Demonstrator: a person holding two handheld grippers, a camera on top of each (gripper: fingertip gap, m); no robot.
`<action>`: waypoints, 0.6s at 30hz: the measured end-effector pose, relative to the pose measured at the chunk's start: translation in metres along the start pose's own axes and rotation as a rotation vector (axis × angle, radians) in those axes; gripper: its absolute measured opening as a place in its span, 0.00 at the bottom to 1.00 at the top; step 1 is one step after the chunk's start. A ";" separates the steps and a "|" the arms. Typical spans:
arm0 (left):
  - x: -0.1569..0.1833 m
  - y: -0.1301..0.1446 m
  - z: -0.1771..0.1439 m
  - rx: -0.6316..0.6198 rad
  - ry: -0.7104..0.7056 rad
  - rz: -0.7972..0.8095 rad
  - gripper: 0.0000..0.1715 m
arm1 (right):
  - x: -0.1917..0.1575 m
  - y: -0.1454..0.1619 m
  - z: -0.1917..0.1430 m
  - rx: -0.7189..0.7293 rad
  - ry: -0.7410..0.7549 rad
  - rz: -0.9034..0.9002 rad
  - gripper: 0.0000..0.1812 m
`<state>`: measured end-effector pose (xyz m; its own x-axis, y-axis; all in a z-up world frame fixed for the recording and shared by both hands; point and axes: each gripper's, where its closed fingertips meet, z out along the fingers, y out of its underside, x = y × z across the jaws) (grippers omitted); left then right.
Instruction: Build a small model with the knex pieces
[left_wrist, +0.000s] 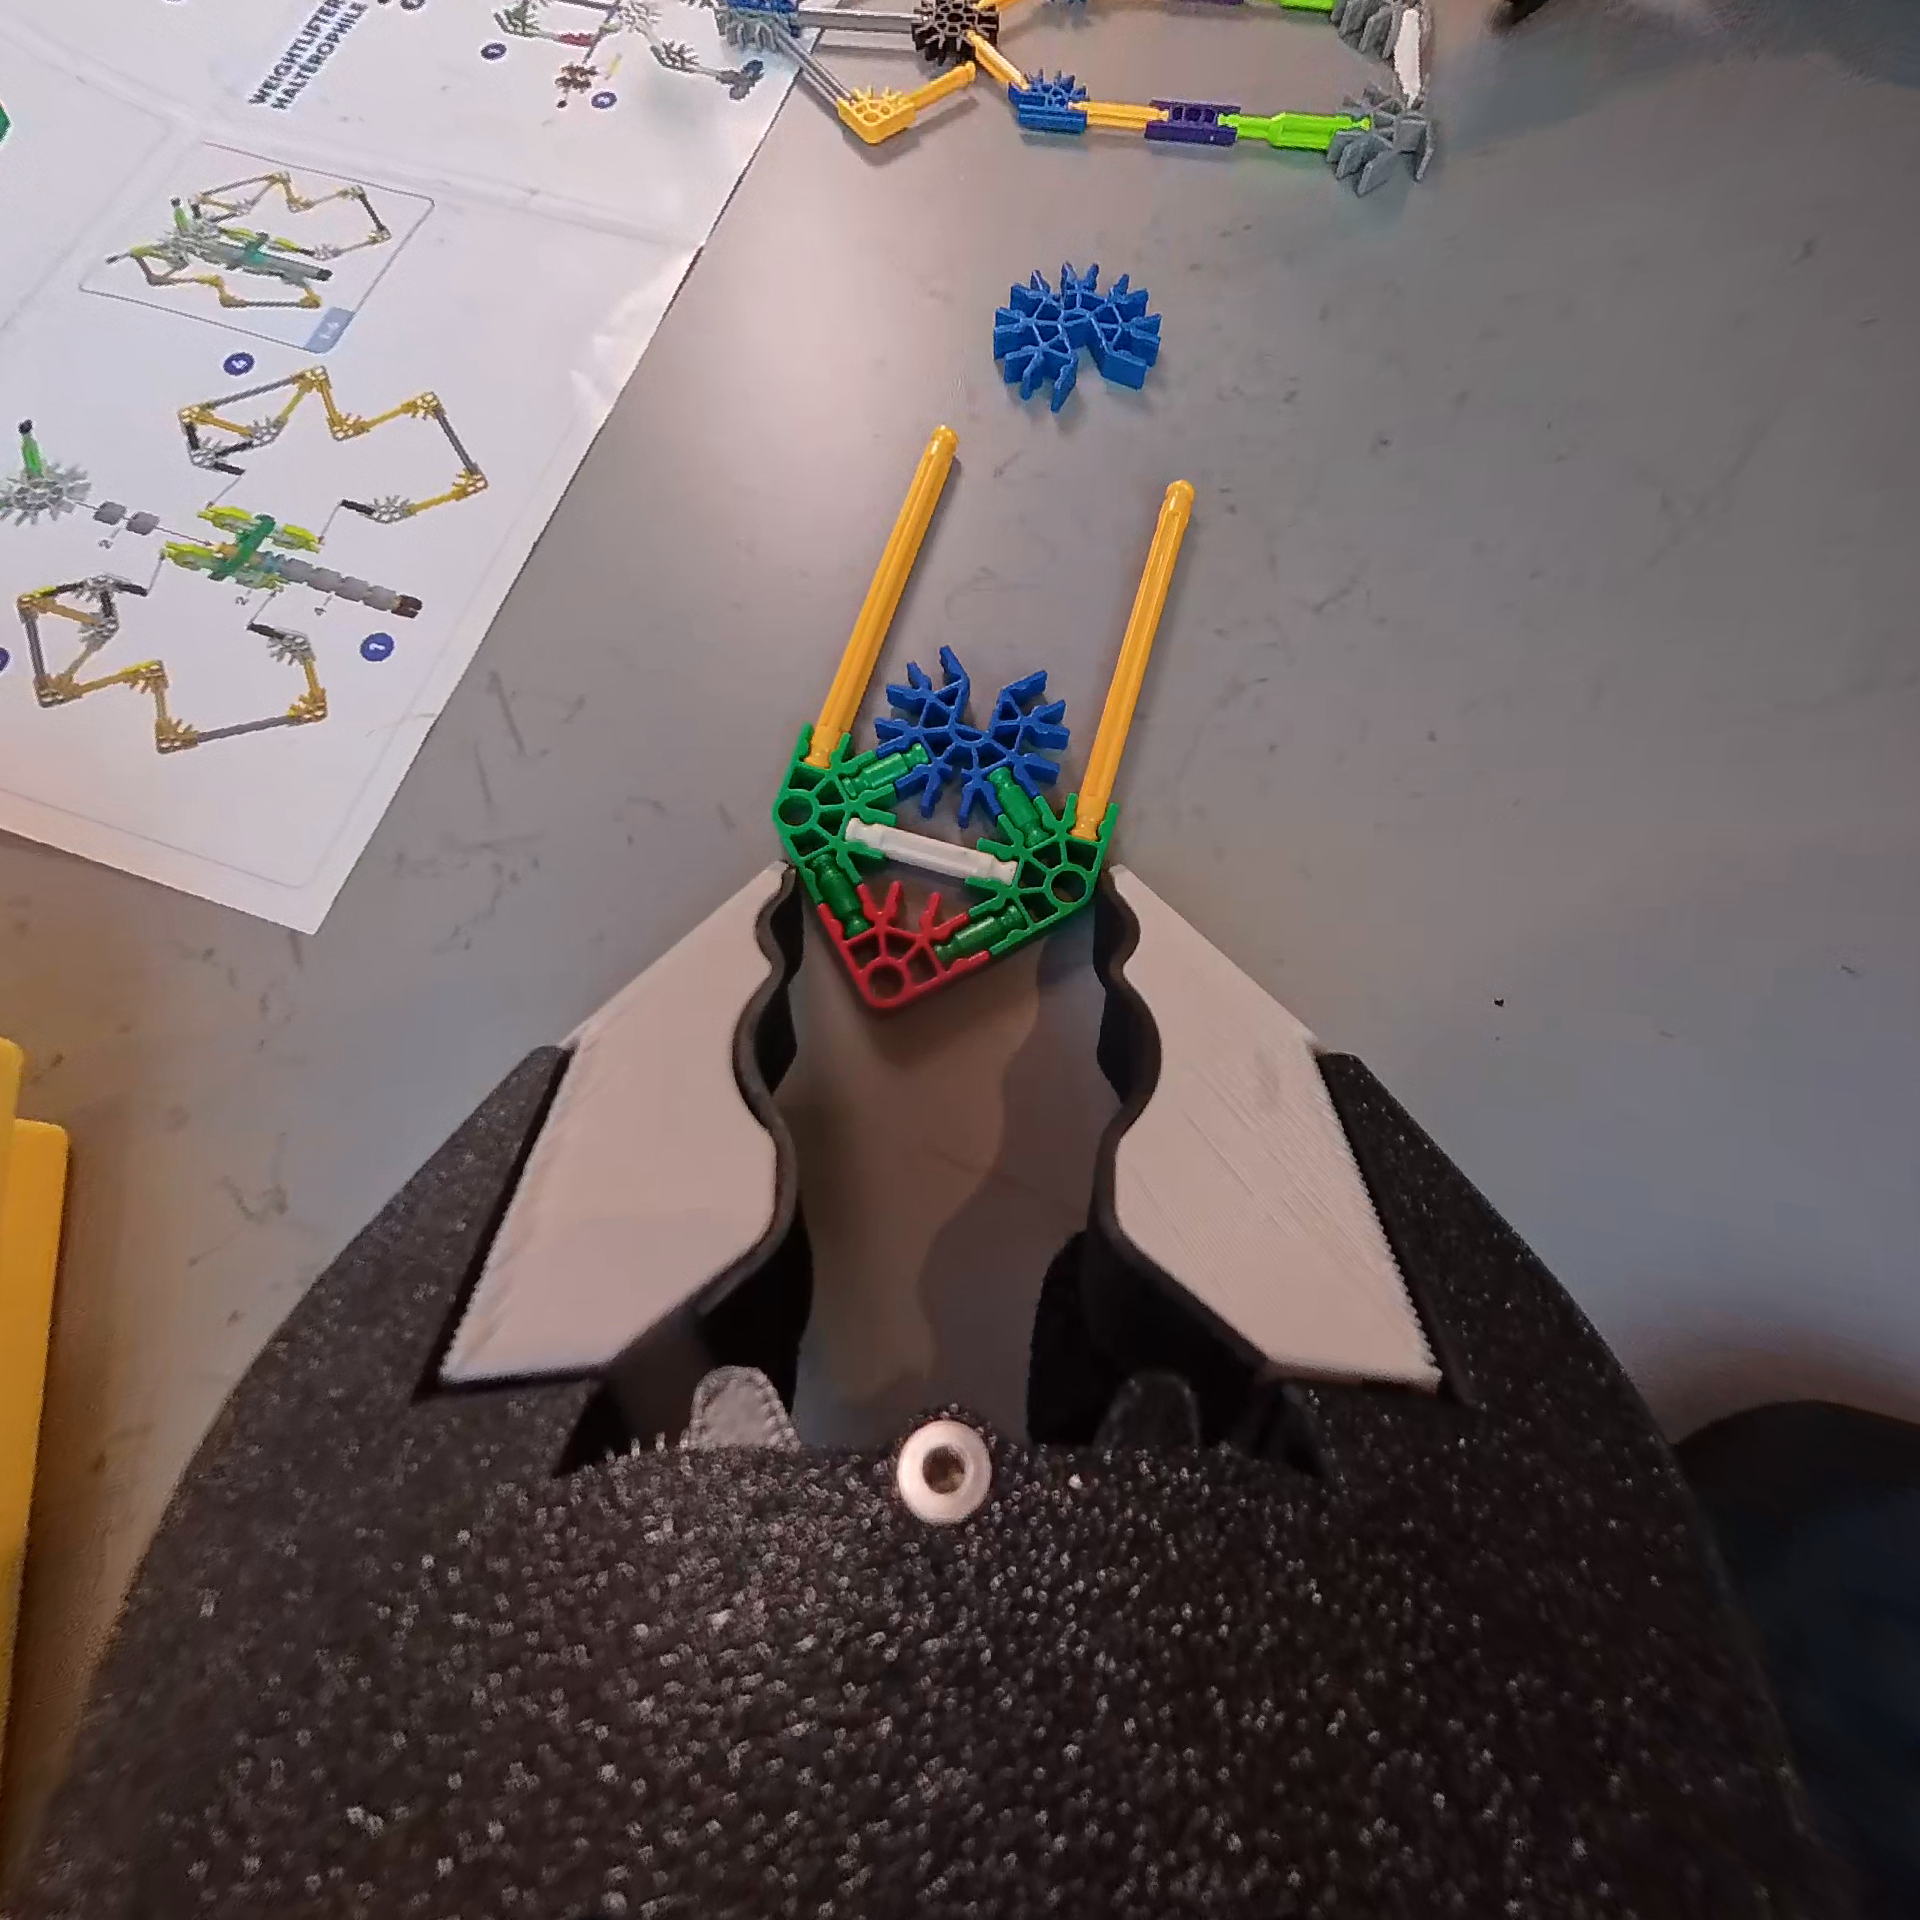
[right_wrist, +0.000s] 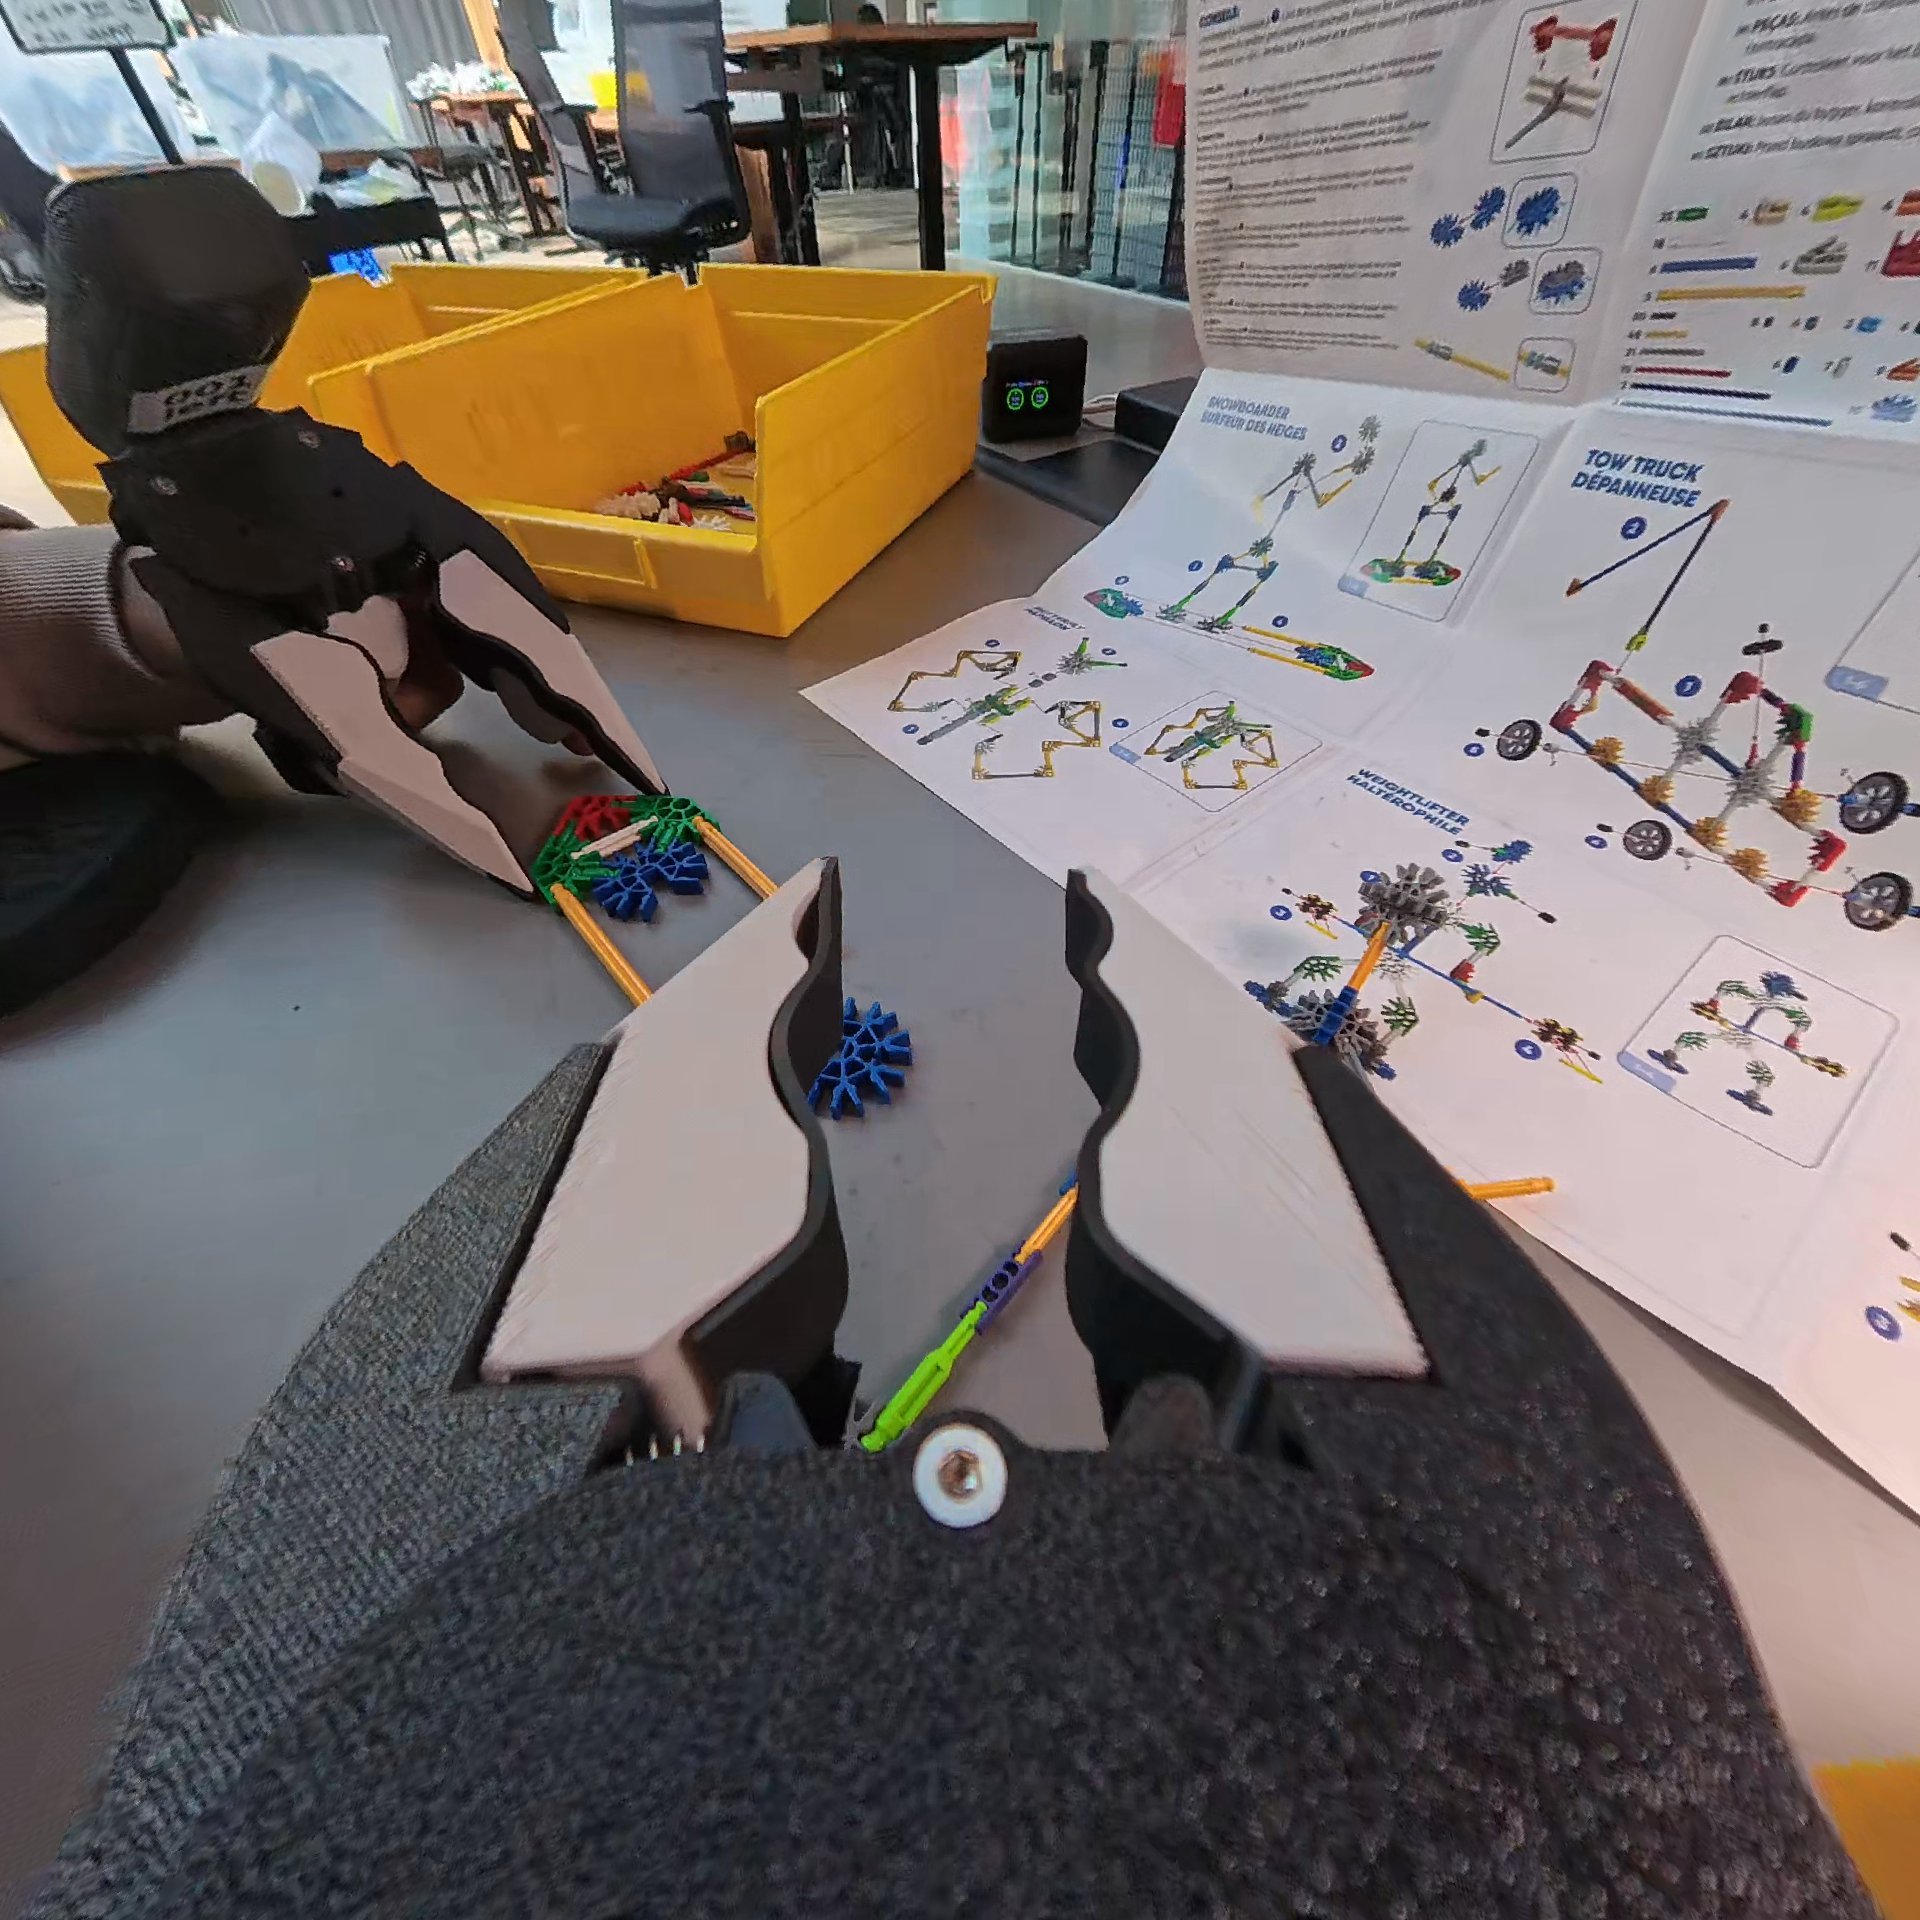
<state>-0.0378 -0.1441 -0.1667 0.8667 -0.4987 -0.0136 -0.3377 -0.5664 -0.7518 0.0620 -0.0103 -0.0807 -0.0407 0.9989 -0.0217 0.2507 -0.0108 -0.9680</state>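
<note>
Green-red connector assembly (left_wrist: 940, 883) with two yellow rods lies flat between left fingers (left_wrist: 665, 1122).

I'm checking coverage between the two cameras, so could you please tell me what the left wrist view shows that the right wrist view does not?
Only the left wrist view shows the long toy chain's black connector and grey end connectors, at the top edge.

Only the right wrist view shows the yellow bins, a small black device with a lit screen, office chairs and the left gripper's outside.

Both show the green-and-red assembly with two yellow rods, the loose blue connector, the instruction sheet and the grey table. Both grippers' fingers are open.
</note>
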 end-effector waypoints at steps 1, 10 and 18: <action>0.000 0.000 0.000 0.002 0.002 0.000 0.33 | -0.001 -0.002 -0.001 0.013 0.009 -0.016 0.23; -0.002 -0.002 0.000 0.018 0.003 0.016 0.33 | -0.009 -0.012 -0.005 0.080 0.029 -0.058 0.21; -0.035 -0.048 -0.039 0.308 -0.197 -0.001 0.33 | -0.008 -0.022 -0.011 0.109 0.054 -0.060 0.23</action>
<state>-0.0664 -0.1255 -0.1042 0.9312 -0.3451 -0.1175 -0.2369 -0.3279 -0.9145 0.0674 -0.0180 -0.0567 0.0006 0.9989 0.0477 0.1424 0.0472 -0.9887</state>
